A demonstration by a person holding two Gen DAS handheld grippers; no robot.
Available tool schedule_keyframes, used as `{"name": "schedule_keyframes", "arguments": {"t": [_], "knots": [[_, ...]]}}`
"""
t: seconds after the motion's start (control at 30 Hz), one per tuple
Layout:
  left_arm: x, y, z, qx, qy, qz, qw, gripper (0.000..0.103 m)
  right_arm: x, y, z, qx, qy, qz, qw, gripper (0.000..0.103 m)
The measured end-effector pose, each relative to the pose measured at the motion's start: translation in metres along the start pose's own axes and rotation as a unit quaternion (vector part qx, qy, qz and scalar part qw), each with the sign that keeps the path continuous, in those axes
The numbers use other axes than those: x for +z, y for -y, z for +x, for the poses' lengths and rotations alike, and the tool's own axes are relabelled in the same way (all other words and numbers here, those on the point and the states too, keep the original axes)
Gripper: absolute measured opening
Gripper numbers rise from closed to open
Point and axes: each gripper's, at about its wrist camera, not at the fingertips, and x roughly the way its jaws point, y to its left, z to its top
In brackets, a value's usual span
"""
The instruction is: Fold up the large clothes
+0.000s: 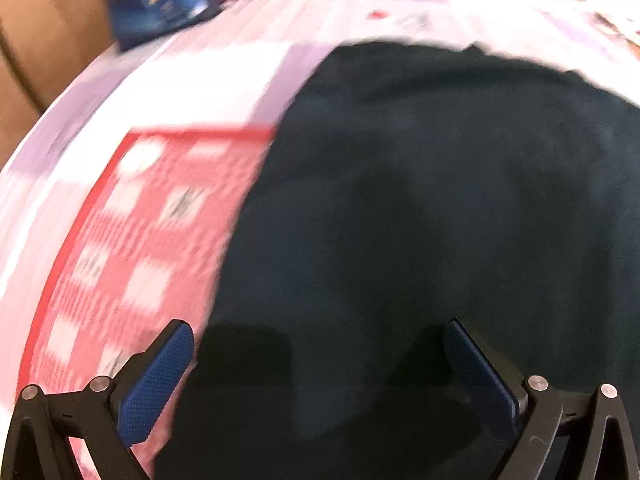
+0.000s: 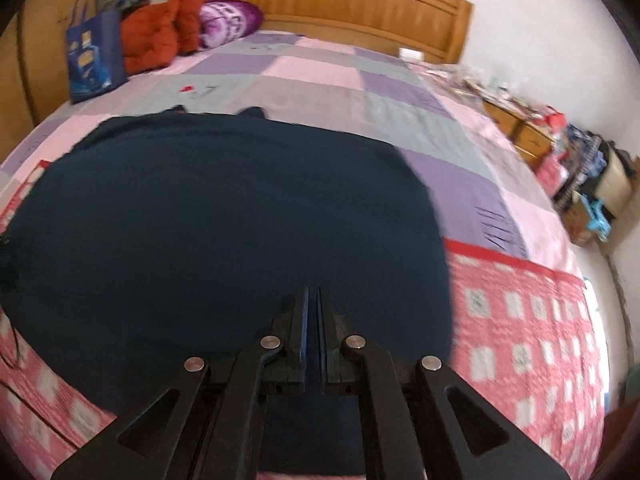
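A large dark navy garment (image 2: 224,216) lies spread flat across the bed, its far edge showing two small bumps. In the left wrist view the same garment (image 1: 420,200) fills the right and middle. My left gripper (image 1: 316,324) hangs over its near left part, open wide, with nothing between the blue pads (image 1: 160,376). My right gripper (image 2: 312,294) hovers over the garment's near edge. Its fingers stand almost together with only a thin slit between them, and no cloth is caught there.
The bed has a purple and pink patchwork cover (image 2: 320,76) and a pink quilt with white squares (image 2: 520,320) at the near end. A blue bag (image 2: 94,56), orange-red clothing (image 2: 160,36) and a purple pillow (image 2: 228,20) sit by the wooden headboard (image 2: 340,0). A cluttered cabinet (image 2: 528,132) stands on the right.
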Motion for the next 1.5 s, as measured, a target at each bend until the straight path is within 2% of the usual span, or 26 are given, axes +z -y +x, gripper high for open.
{"name": "schedule_keyframes", "arguments": {"t": [0.1,0.23,0.33,0.4,0.47,0.5,0.57,0.6,0.63,0.67,0.73,0.77,0.83,0.87,0.97,1.17,1.23,1.37,1.5], "knots": [[0.026,0.037,0.000,-0.028,0.011,0.012,0.9995,0.103,0.027,-0.036,0.015,0.028,0.002,-0.013,1.000,0.004],[0.051,0.089,0.011,-0.055,0.011,0.036,0.9977,0.103,0.056,-0.087,0.041,0.053,-0.001,-0.064,0.997,0.004],[0.060,0.097,0.028,-0.060,-0.002,0.038,0.9975,0.103,0.064,-0.101,0.061,0.042,-0.016,-0.096,0.994,0.004],[0.063,0.085,0.040,-0.051,-0.004,0.040,0.9979,0.103,0.068,-0.079,0.075,0.030,-0.029,-0.077,0.996,0.004],[0.066,0.065,0.048,-0.033,-0.002,0.037,0.9988,0.103,0.067,-0.034,0.090,0.004,-0.045,-0.035,0.998,0.004],[0.067,0.053,0.053,-0.024,-0.005,0.031,0.9992,0.103,0.065,-0.002,0.097,0.001,-0.055,-0.002,0.999,0.000],[0.070,0.032,0.063,-0.017,-0.008,0.024,0.9995,0.103,0.062,0.035,0.101,0.019,-0.065,0.041,0.997,0.000],[0.071,0.020,0.066,-0.009,-0.009,0.019,0.9997,0.103,0.060,0.048,0.102,-0.004,-0.069,0.043,0.997,0.000],[0.072,0.012,0.069,-0.004,-0.010,0.014,0.9998,0.103,0.057,0.058,0.102,-0.063,-0.070,0.031,0.995,0.000],[0.072,0.008,0.071,0.000,-0.010,0.009,0.9999,0.103,0.053,0.071,0.104,-0.089,-0.076,0.033,0.993,0.000],[0.073,-0.002,0.076,0.008,-0.012,0.005,0.9999,0.103,0.037,0.103,0.111,-0.086,-0.101,0.081,0.988,0.000],[0.073,-0.003,0.078,0.008,-0.012,0.002,0.9999,0.103,0.030,0.111,0.114,-0.090,-0.113,0.091,0.985,0.005],[0.072,-0.007,0.081,0.007,-0.012,-0.006,0.9999,0.103,0.011,0.120,0.127,-0.098,-0.153,0.097,0.978,0.005],[0.072,-0.008,0.084,0.005,-0.013,-0.009,0.9999,0.103,0.004,0.123,0.131,-0.085,-0.159,0.111,0.977,0.005],[0.071,-0.007,0.087,0.004,-0.012,-0.006,0.9999,0.103,-0.008,0.125,0.123,-0.081,-0.128,0.127,0.980,0.005],[0.072,-0.014,0.079,0.001,-0.010,-0.019,0.9998,0.103,-0.024,0.137,0.115,-0.084,-0.128,0.139,0.978,0.005],[0.069,-0.022,0.074,0.011,-0.002,-0.021,0.9997,0.103,-0.031,0.141,0.107,-0.083,-0.126,0.140,0.979,0.005],[0.060,-0.050,0.075,0.019,-0.012,-0.061,0.9979,0.103,-0.049,0.142,0.094,-0.086,-0.124,0.146,0.978,0.005],[0.054,-0.055,0.080,0.037,-0.028,-0.044,0.9980,0.103,-0.061,0.138,0.080,-0.091,-0.111,0.150,0.978,0.005]]}}
